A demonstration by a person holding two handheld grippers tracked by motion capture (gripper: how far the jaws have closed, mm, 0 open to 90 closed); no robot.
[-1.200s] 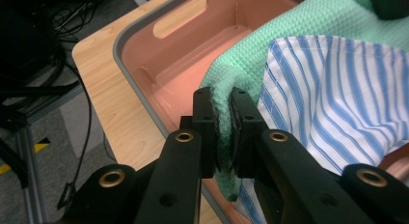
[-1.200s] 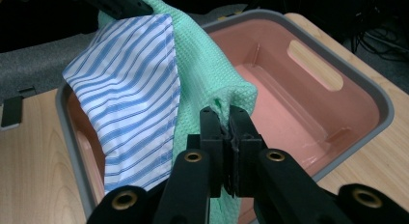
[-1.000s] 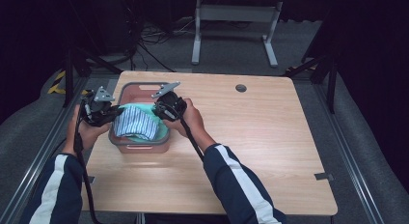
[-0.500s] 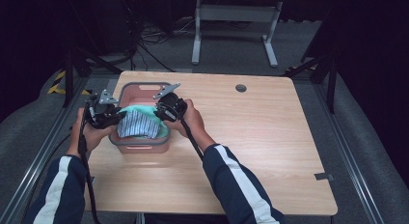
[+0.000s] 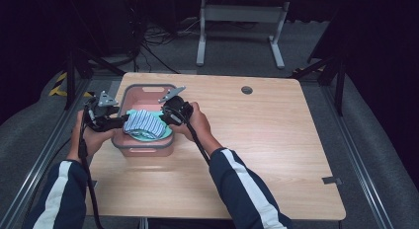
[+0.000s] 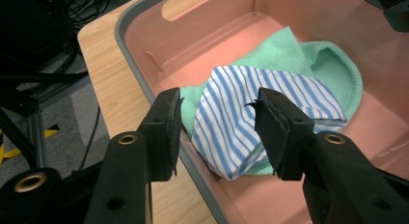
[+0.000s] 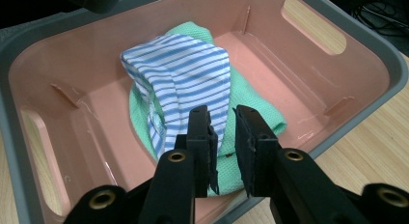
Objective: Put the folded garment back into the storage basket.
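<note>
Striped blue-and-white cloth (image 6: pixel 251 118) is lying on the green cloth (image 7: pixel 251 113) inside the pink bin (image 5: pixel 148 149) near the desk's far-left corner, as left gripper (image 6: pixel 217 122) and right gripper (image 7: pixel 223 137) are releasing, jaws just opening, placement apparently done.

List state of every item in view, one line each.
striped cloth: crumpled, released, lying on the green cloth
green cloth: bunched in the bin's bottom
pink bin: upright on table, no lid
left claw: open, jaws just opening
right claw: open, narrow gap, jaws just opening

Open claw (image 6: pixel 217 132), striped cloth (image 6: pixel 241 122), pink bin (image 6: pixel 202 45)
</note>
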